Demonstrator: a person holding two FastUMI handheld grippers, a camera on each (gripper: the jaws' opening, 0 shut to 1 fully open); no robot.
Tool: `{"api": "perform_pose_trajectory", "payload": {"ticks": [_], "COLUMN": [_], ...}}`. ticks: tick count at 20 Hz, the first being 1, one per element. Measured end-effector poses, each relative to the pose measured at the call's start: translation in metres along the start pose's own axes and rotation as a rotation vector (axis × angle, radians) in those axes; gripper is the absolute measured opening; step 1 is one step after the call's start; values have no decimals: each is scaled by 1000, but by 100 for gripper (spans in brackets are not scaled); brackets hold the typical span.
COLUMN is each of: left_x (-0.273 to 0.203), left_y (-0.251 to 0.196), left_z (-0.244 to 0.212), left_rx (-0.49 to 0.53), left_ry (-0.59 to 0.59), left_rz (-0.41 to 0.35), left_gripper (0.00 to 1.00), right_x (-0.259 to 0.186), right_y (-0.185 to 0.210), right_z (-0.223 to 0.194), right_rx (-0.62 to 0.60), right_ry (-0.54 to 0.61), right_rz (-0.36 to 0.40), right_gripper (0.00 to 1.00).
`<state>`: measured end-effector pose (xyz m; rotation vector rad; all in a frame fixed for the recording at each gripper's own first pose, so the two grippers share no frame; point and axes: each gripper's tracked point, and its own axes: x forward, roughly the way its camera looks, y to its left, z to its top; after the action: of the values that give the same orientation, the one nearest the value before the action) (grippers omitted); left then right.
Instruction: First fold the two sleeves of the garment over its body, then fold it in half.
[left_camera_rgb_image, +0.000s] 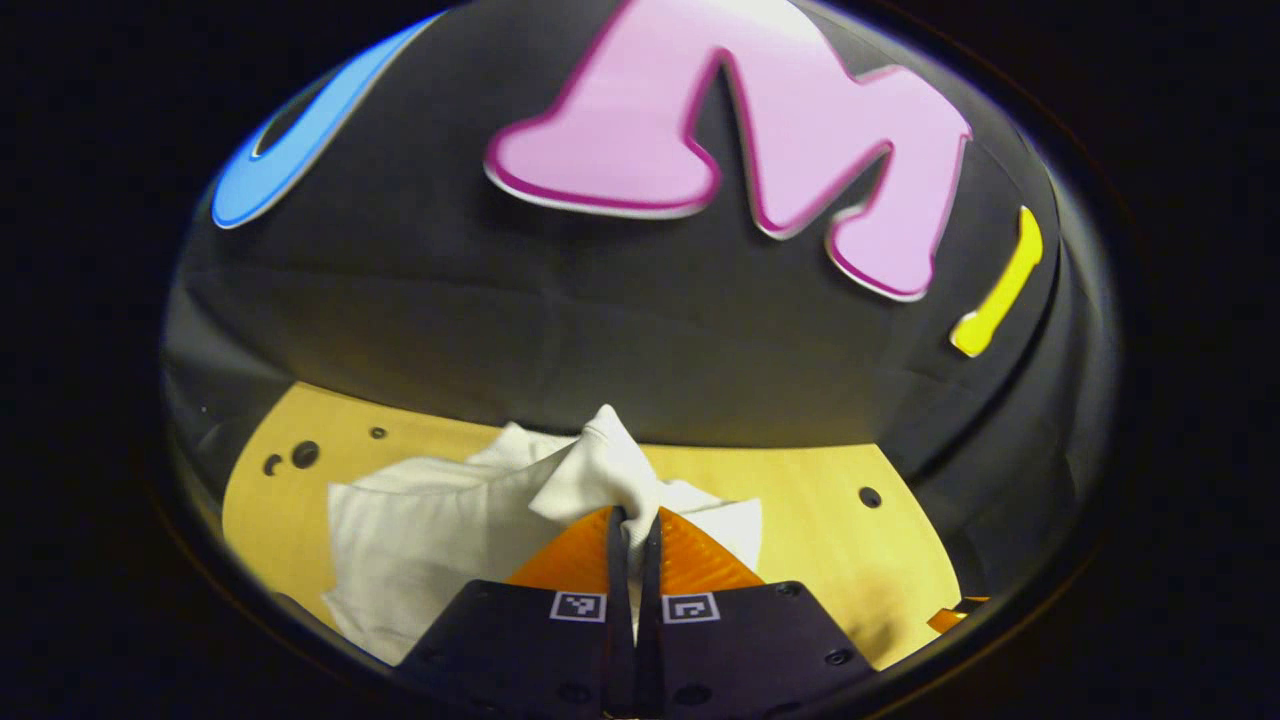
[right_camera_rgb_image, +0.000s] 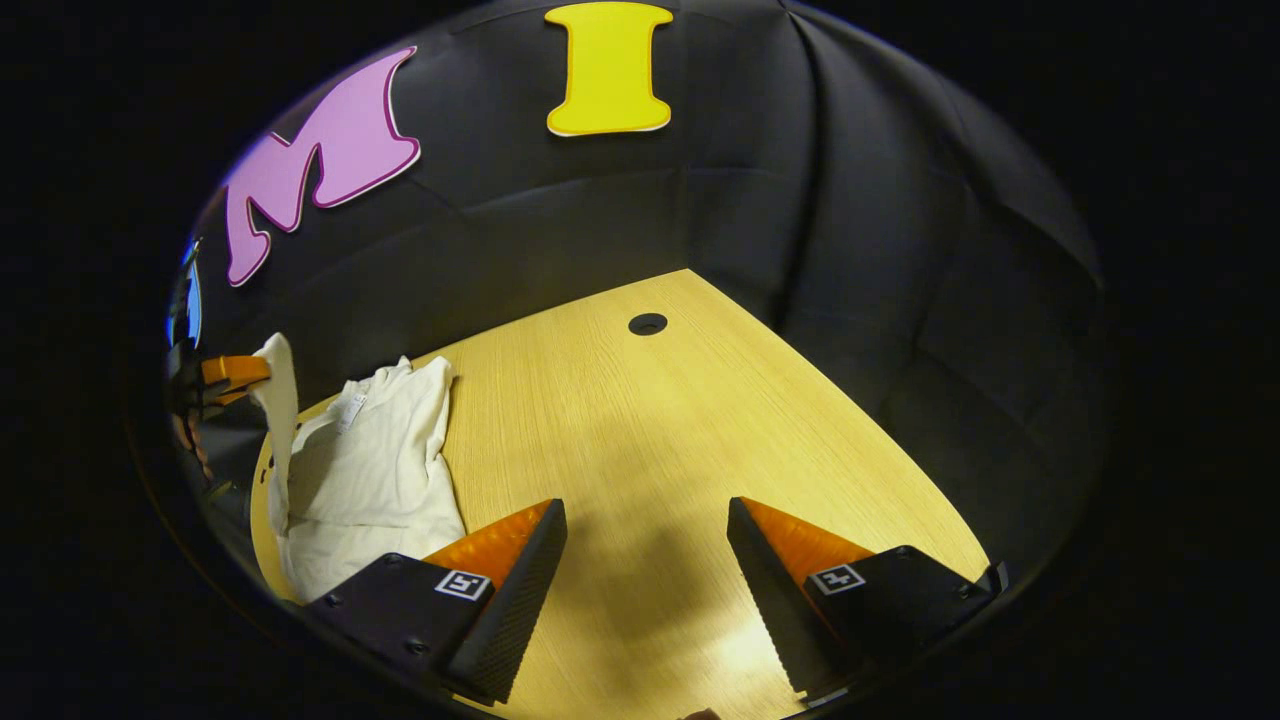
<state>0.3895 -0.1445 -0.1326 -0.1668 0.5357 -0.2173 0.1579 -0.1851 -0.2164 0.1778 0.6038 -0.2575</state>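
On the wooden table (left_camera_rgb_image: 820, 500), toward its far edge in the left gripper view, I see the white garment (left_camera_rgb_image: 420, 540) lying crumpled. My left gripper (left_camera_rgb_image: 633, 530) has its two fingers pressed nearly together on a fold of that cloth, and the pinched part, likely a sleeve (left_camera_rgb_image: 605, 465), rises to a peak above the fingertips, lifted clear of the rest. Small dark holes dot the board to the far left and right.

Right gripper view: my right gripper (right_camera_rgb_image: 648, 545) hangs over bare wood with its fingers spread wide, nothing between them. The garment (right_camera_rgb_image: 365, 470) lies well to its left, near the table's left edge, body flat, neck end pointing far. At the far left I catch the left gripper (right_camera_rgb_image: 232, 372) holding the raised strip of cloth (right_camera_rgb_image: 280, 400) upright above the garment. A round hole (right_camera_rgb_image: 647, 323) sits near the table's far end (right_camera_rgb_image: 640, 400).
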Motion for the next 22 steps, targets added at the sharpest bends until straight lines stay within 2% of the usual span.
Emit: {"api": "perform_pose_trajectory", "payload": {"ticks": [4, 7, 9, 12, 14, 15, 16, 18, 22], "left_x": [25, 39, 41, 30, 19, 15, 9, -5, -41], "left_y": [-39, -58, -65, -91, -83, -76, -65, -38, 27], "left_z": [-26, -43, -59, -57, -52, -54, -54, -58, -74], "left_rx": [5, 31, 52, 17, 30, 44, 56, 70, 82], "left_ry": [57, 94, 139, 132, 117, 114, 111, 108, 114], "left_rz": [-65, -83, -107, -201, -197, -184, -163, -120, -23], "left_gripper": [6, 6, 12, 50, 75, 82, 95, 98, 98], "right_x": [5, 9, 11, 13, 11, 11, 9, 7, 7], "right_y": [3, -2, -1, 2, 9, 14, 20, 35, 68], "right_z": [-5, -13, -14, -16, -19, -20, -22, -30, -48], "right_rx": [43, 37, 32, 26, 16, 9, 2, -14, -53], "right_ry": [25, 44, 49, 52, 54, 52, 56, 73, 101], "right_rz": [23, 11, 11, 14, 23, 30, 41, 69, 121], "right_gripper": [99, 99, 99, 99, 99, 99, 99, 99, 99]}}
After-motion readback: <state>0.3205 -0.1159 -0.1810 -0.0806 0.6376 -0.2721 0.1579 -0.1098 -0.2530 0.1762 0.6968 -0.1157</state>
